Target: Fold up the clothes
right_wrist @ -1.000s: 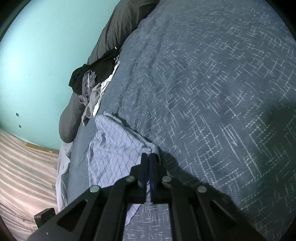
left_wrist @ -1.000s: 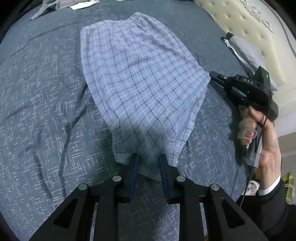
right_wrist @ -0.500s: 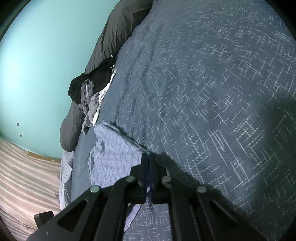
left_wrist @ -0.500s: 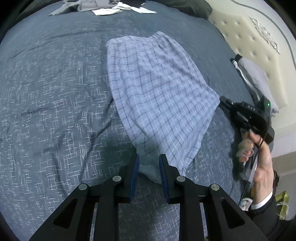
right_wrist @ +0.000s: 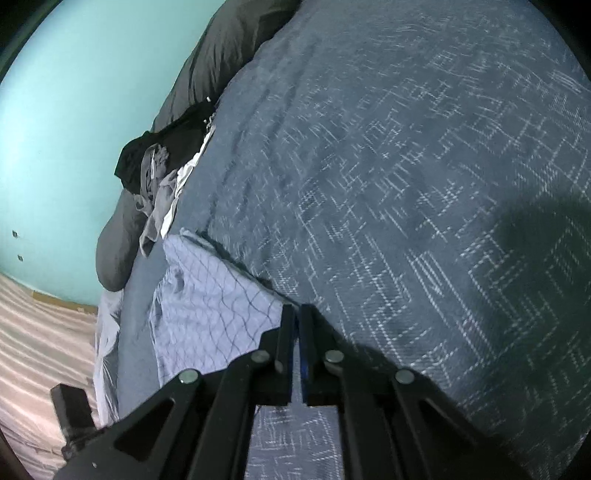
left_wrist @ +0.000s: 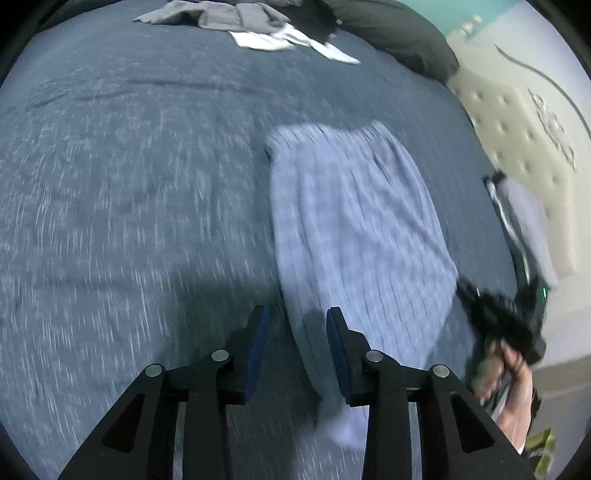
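Note:
A light blue checked garment [left_wrist: 354, 229] lies flat on the dark blue bedspread [left_wrist: 129, 184]; the left wrist view is blurred by motion. My left gripper [left_wrist: 295, 326] hovers open over the garment's near left edge, with the cloth showing in the wide gap between the fingers, not pinched. A hand holds my right gripper [left_wrist: 464, 287] at the garment's right corner. In the right wrist view this gripper [right_wrist: 296, 314] is shut, with the corner of the checked garment [right_wrist: 214, 306] running into its fingertips.
A heap of grey, black and white clothes [left_wrist: 251, 22] lies at the far end of the bed [right_wrist: 159, 177], beside a dark pillow [left_wrist: 391, 33]. A tufted cream headboard [left_wrist: 517, 122] and a grey item with a cable [left_wrist: 524, 221] are on the right.
My left gripper has opened wider and let go of the garment's near edge. The garment has shifted right and farther off in its view. The right gripper stays shut at the corner.

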